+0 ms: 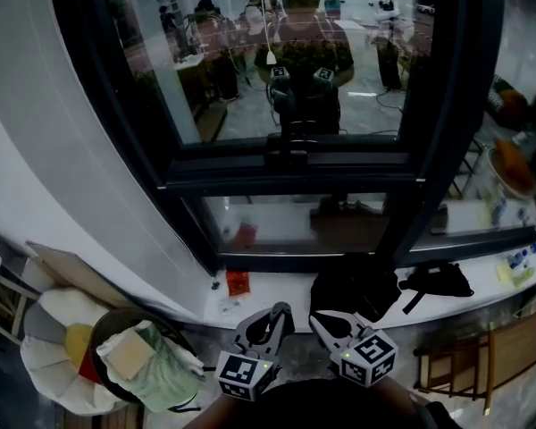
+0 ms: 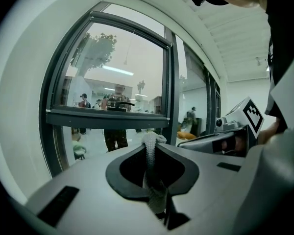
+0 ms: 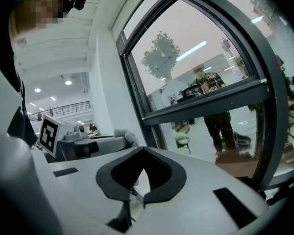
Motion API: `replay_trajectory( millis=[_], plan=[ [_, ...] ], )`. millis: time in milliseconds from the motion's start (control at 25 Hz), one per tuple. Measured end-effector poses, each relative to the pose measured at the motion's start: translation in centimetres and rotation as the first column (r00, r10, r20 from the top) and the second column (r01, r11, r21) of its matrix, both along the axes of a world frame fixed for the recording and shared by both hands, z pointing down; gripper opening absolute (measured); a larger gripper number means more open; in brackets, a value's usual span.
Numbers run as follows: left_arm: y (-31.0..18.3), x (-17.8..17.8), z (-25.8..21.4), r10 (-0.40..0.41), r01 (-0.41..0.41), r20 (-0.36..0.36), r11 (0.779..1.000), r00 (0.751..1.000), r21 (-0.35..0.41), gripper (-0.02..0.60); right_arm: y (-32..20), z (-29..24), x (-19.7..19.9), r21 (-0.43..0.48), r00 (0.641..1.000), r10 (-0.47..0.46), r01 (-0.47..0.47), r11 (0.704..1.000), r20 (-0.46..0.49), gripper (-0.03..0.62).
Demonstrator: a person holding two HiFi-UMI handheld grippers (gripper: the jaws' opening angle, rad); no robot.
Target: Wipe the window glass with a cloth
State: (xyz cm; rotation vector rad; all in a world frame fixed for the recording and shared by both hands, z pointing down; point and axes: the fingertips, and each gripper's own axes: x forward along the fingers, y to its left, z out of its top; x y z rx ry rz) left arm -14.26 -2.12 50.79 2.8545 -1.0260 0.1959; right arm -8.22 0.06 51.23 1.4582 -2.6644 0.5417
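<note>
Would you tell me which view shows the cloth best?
The left gripper view: the cloth stands pinched between its closed jaws. The right gripper view shows only its tip; the head view hardly shows it.

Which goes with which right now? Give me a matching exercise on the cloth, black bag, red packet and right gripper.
1 cloth
2 black bag
3 red packet
4 right gripper

A shut, nothing in it
B on the windowsill, left of the bag
C clamped in the left gripper
D on the windowsill, just ahead of the right gripper

Pairs: 1-C, 2-D, 3-B, 4-A
</note>
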Motion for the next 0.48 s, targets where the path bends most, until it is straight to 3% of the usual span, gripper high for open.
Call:
replay_trajectory(
  millis=[480],
  plan=[
    [2.7, 0.4, 0.2, 0.044, -0.044, -0.018, 0.999, 0.999, 0.005, 0.034, 2.6, 0.4, -0.1, -0.001, 0.999, 0.023, -0.023, 1.000, -0.031, 0.028]
  ],
)
